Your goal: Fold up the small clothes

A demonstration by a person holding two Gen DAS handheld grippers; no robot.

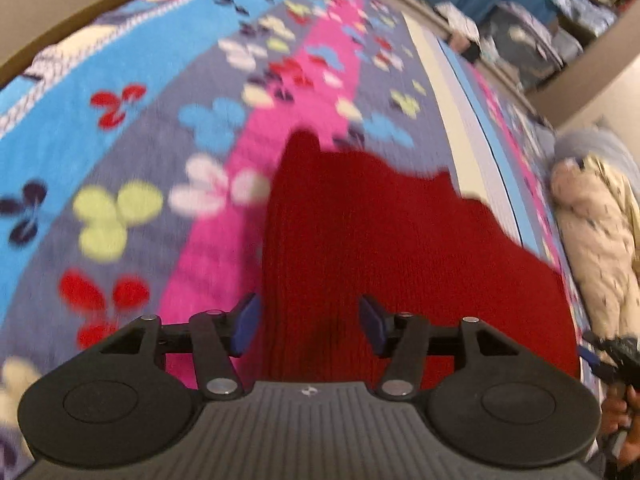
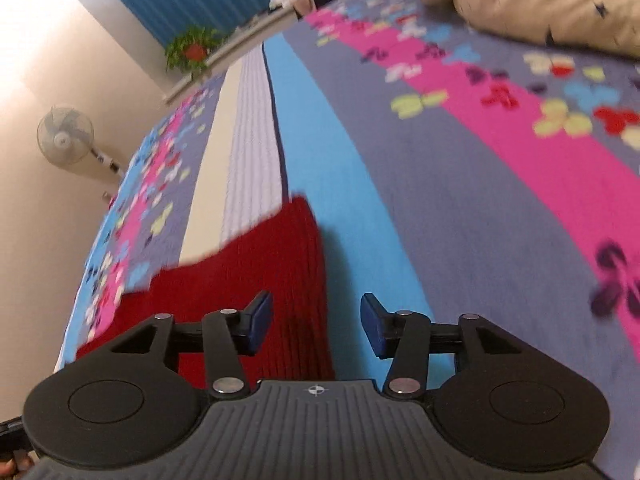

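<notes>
Here both grippers, left (image 1: 310,326) and right (image 2: 316,326), stand half open and empty over the red garment (image 1: 400,248), a sleeve at 12 o'clock not yet folded.

I see even, bright indoor light in both views. Motion blur smears the bedspread (image 1: 168,128) pattern. The wall (image 2: 36,24) glares white at upper left of the right view. Fisheye distortion bends all edges.
</notes>
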